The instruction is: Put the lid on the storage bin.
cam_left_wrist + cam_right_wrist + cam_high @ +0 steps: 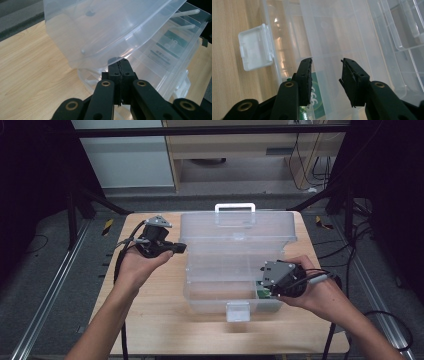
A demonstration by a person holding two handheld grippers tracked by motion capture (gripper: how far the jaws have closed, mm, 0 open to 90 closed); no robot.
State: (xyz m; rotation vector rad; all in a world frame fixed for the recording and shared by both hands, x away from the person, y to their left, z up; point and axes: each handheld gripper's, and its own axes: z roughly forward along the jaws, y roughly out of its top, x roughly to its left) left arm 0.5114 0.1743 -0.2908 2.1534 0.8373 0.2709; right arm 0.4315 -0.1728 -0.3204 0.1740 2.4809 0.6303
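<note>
A clear plastic case (235, 270) stands open on the wooden table (150, 320), its lid (235, 227) raised at the back with a white handle (235, 207). My left gripper (182, 248) is shut with nothing between its jaws, its tips at the case's left side, just under the lid's curved edge (107, 30). My right gripper (262, 289) is open at the case's front right corner. In the right gripper view its jaws (327, 63) stand apart over a clear inner tray (332, 37). A green-labelled item (315, 100) lies below inside.
A white latch (237, 311) hangs open at the case's front edge, also seen in the right gripper view (255, 51). Bare wood lies left and in front of the case. Dark frame rails and cables surround the table.
</note>
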